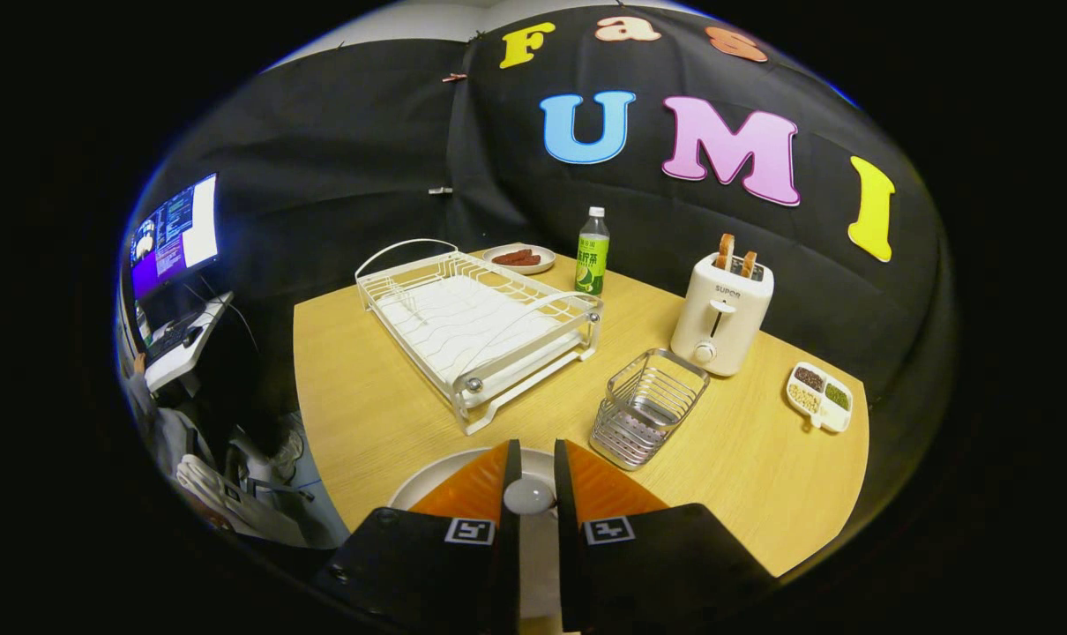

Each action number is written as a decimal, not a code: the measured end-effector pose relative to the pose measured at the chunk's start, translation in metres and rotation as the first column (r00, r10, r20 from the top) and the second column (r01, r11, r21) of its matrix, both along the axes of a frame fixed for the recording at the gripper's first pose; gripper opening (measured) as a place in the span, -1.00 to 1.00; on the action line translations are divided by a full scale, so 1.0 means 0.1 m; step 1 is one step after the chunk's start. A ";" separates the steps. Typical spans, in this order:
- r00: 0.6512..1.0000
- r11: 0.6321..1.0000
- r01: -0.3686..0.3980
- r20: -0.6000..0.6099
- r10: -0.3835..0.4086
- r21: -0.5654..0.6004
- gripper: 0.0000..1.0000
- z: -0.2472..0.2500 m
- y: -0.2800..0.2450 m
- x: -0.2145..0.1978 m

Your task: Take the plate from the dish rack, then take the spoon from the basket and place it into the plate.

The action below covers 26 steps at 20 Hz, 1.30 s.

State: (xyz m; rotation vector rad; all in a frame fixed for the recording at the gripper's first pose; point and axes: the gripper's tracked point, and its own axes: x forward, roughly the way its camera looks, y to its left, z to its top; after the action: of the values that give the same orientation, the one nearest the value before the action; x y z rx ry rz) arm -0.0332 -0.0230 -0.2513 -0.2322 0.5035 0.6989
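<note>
A white plate [428, 483] lies on the wooden table [366, 414] at its near edge, under my fingers. My gripper [536, 448] is over the plate, its two fingers close together with a white spoon [529, 495] between them. The spoon's round bowl shows just behind the fingertips and its handle runs back along the narrow gap, pressed by both fingers. Whether the spoon touches the plate I cannot tell. The wire basket [648, 407] stands just ahead and to the right of the fingers, with nothing in it. The white dish rack [476, 326] beyond the fingers holds no dishes.
A white toaster [721, 310] with two slices of toast stands right of the rack. A green bottle [593, 252] and a small plate of sausages [518, 257] sit behind it. A divided snack dish [818, 397] is at the far right. A monitor [174, 234] stands off the table to the left.
</note>
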 end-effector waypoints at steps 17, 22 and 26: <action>0.993 0.964 0.111 -0.072 -0.096 0.240 0.98 0.87 0.15 0.20; 0.976 0.937 0.191 0.042 -0.212 0.293 0.97 1.48 0.02 0.43; 0.932 0.913 0.265 0.159 -0.325 0.312 0.97 2.04 -0.11 0.52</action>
State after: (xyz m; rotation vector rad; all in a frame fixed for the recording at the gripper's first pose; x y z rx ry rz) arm 0.0190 -0.0344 -0.0478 0.0453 0.2247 0.4351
